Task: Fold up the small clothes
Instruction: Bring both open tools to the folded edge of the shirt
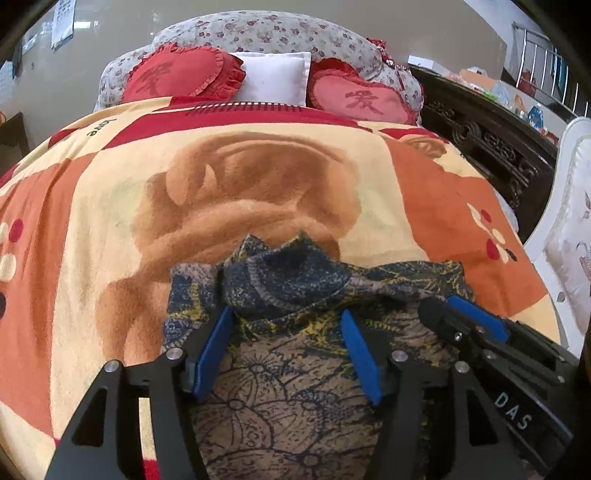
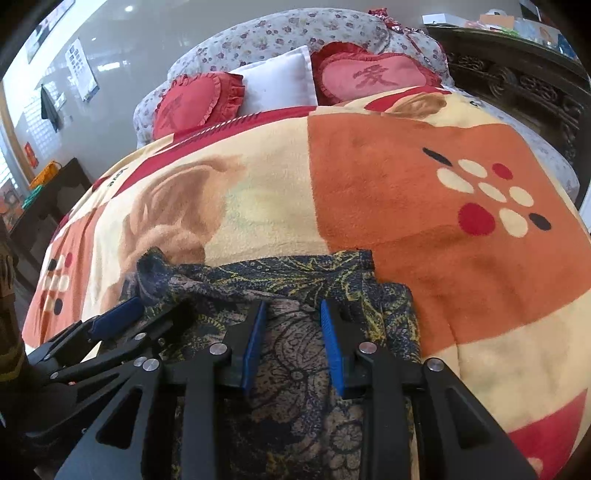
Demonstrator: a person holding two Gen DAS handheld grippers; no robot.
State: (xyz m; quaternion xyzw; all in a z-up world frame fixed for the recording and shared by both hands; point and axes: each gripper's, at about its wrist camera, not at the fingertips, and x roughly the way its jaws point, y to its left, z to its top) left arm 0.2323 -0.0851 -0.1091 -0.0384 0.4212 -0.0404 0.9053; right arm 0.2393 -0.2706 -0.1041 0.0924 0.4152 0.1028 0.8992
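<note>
Hovering both released: left gripper (image 1: 286,321) and right gripper (image 2: 293,317) over the soft, light, floppy patterned garment (image 1: 280,391) on the blanket (image 1: 110,206); pinch its far corners.

black hand-held gripper (image 1: 286,350) frames with blue pads, silver screws, white "das" lettering.

Both grippers — left gripper (image 1: 286,325), right gripper (image 2: 293,317) — jaws apart

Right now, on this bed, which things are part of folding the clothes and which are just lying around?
Part of the job:
patterned garment
left gripper
right gripper

Just lying about:
blanket
two red heart cushions
white pillow
floral bedding
</note>
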